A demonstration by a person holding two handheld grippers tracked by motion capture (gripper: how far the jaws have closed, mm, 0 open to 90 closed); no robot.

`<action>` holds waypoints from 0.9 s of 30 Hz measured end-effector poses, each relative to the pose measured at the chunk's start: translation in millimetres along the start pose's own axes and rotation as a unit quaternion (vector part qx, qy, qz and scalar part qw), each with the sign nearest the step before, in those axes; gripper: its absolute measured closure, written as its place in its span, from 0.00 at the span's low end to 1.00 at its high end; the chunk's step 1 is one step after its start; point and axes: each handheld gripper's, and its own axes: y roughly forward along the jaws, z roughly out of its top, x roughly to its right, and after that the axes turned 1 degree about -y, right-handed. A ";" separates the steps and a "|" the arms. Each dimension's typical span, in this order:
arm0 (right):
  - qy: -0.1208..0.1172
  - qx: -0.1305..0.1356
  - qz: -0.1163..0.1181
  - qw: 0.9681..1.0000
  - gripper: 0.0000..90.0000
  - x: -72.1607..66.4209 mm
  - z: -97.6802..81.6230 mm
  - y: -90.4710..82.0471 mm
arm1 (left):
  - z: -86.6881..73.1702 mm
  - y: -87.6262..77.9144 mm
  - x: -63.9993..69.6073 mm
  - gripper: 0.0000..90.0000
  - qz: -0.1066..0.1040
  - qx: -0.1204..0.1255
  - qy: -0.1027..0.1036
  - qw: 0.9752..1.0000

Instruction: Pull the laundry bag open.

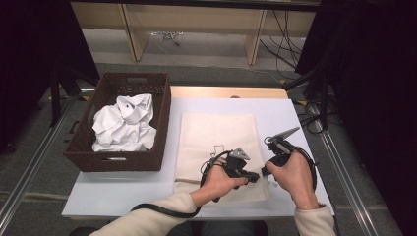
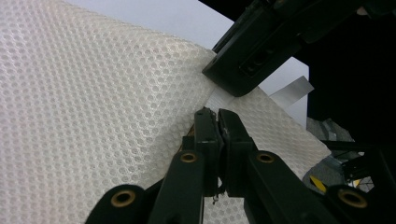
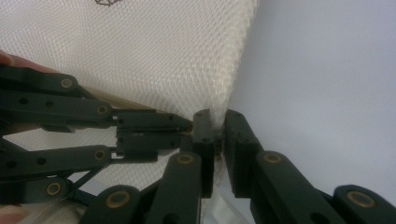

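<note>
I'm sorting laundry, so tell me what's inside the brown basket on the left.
The brown basket holds a crumpled white garment, piled near its rim. Whatever lies beneath that garment is covered and cannot be seen.

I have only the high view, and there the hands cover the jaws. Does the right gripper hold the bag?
Observer: Yes. In the right gripper view, the right gripper is shut on the folded edge of the white mesh bag.
Operator: And the left one?
Observer: In the left gripper view, the left gripper is shut too, with its tips at the edge of the mesh. I cannot tell exactly which part it pinches.
Operator: How near are the two grippers to each other?
Observer: Very near. In the right gripper view, the left gripper's closed tips lie right beside the right gripper's jaws, at the same edge of the bag.
</note>
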 end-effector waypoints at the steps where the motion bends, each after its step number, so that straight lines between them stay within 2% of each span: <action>1: -0.001 -0.002 -0.001 1.000 0.94 0.7 -0.1 0.5 | -0.1 -0.3 0.3 0.97 -0.002 0.003 -0.002 1.000; 3: 0.006 -0.007 0.000 1.000 0.94 0.9 -0.1 1.2 | 0.7 -2.0 -0.4 0.97 -0.001 0.003 -0.001 1.000; 4: 0.011 -0.004 0.000 1.000 0.94 0.9 -0.3 1.4 | 0.7 -2.4 0.1 0.97 -0.009 0.006 -0.012 1.000; 5: 0.011 -0.008 -0.003 1.000 0.94 1.6 -0.2 1.1 | 0.7 -3.0 1.0 0.97 -0.007 0.008 -0.018 1.000; 6: 0.001 -0.004 -0.005 1.000 0.94 3.1 -0.4 2.2 | 0.6 -4.0 1.5 0.97 -0.006 0.007 -0.017 1.000; 9: 0.012 -0.009 -0.004 1.000 0.94 1.8 -0.8 2.9 | 0.2 -7.4 2.2 0.97 -0.003 0.007 -0.011 1.000; 10: 0.001 -0.007 -0.007 1.000 0.94 3.8 -0.4 3.7 | 0.3 -9.1 1.7 0.97 -0.002 0.009 -0.012 1.000; 12: 0.002 -0.008 -0.005 1.000 0.94 4.7 -0.3 4.0 | 0.1 -11.8 1.2 0.97 -0.007 0.016 -0.022 1.000; 15: 0.000 -0.009 -0.006 1.000 0.94 3.5 -0.6 4.6 | -1.3 -14.5 2.5 0.97 -0.006 0.015 -0.013 1.000; 16: 0.005 -0.011 -0.006 1.000 0.94 2.6 -0.5 5.0 | -1.3 -15.6 2.6 0.97 -0.004 0.014 -0.009 1.000; 17: 0.023 -0.016 -0.008 1.000 0.94 0.1 -0.5 5.3 | -1.3 -17.0 1.8 0.97 -0.008 0.014 -0.006 1.000; 18: 0.021 -0.015 -0.008 1.000 0.94 0.1 -0.3 5.1 | -1.5 -17.8 1.9 0.97 -0.013 0.016 -0.011 1.000; 20: -0.004 -0.011 -0.009 1.000 0.94 5.5 0.0 7.3 | -2.4 -19.9 1.7 0.97 -0.010 0.019 -0.018 1.000; 22: 0.000 -0.012 -0.011 1.000 0.94 4.7 -0.3 7.1 | -3.2 -22.8 1.1 0.97 -0.004 0.017 -0.007 1.000; 23: -0.002 -0.013 -0.012 1.000 0.94 4.8 0.0 7.2 | -3.5 -23.5 2.0 0.97 -0.003 0.020 -0.016 1.000; 25: -0.003 -0.012 -0.011 1.000 0.94 5.3 0.5 7.7 | -3.4 -25.9 0.6 0.97 -0.003 0.022 -0.017 1.000; 26: 0.020 -0.023 -0.015 0.999 0.94 2.4 0.3 6.1 | -3.7 -26.5 -0.1 0.97 -0.005 0.021 -0.015 1.000; 27: 0.027 -0.026 -0.014 0.999 0.94 1.5 0.1 5.6 | -4.6 -26.9 0.0 0.97 -0.006 0.021 -0.020 1.000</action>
